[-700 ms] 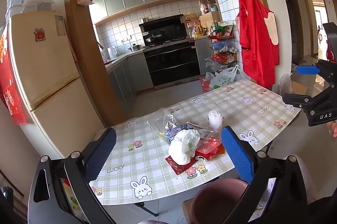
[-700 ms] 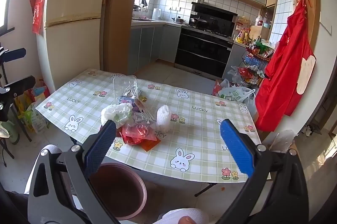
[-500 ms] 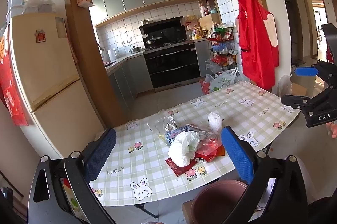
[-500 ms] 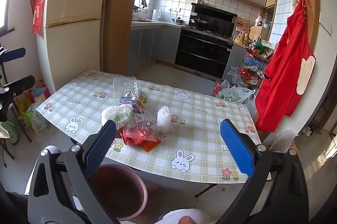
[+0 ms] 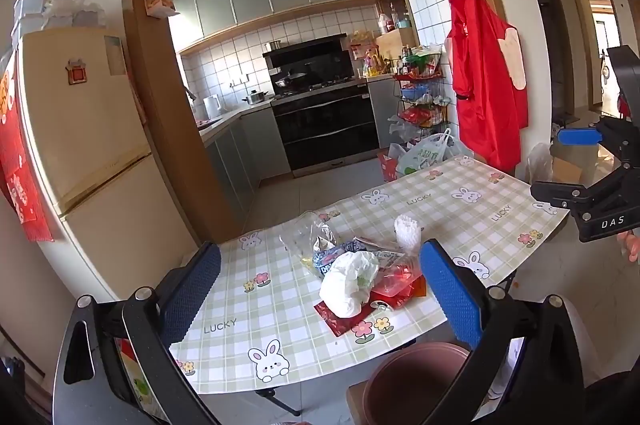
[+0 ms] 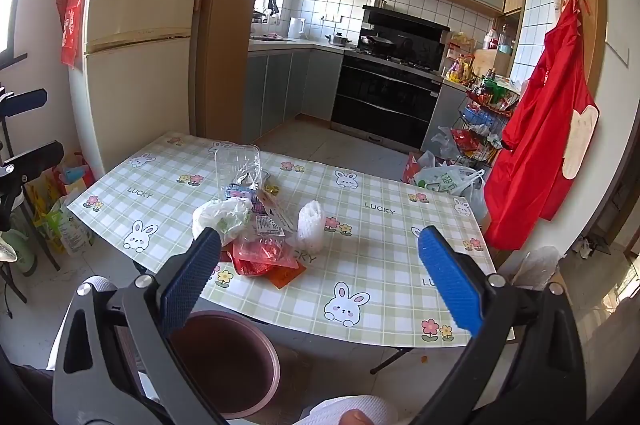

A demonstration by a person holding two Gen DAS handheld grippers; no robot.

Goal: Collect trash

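Observation:
A heap of trash lies on the checked table (image 5: 280, 309) (image 6: 380, 225): a crumpled white plastic bag (image 5: 350, 281) (image 6: 222, 215), red wrappers (image 5: 396, 279) (image 6: 262, 257), a white foam net sleeve (image 5: 407, 232) (image 6: 311, 225) and a clear plastic tray (image 5: 306, 235) (image 6: 237, 163). A brown bin (image 5: 416, 381) (image 6: 224, 365) stands on the floor under the table's near edge. My left gripper (image 5: 320, 295) is open, held back from the heap. My right gripper (image 6: 318, 279) is open too, above the near edge, nothing between its fingers.
A cream fridge (image 5: 80, 145) (image 6: 136, 37) stands left of the table. A red apron (image 5: 486, 81) (image 6: 540, 129) hangs on the wall at right. Plastic bags (image 6: 448, 181) and a wire rack (image 6: 486, 121) sit on the floor beyond the table.
Both views have barely shifted; the left view tilted slightly upward. The trash has not moved and both grippers stay open.

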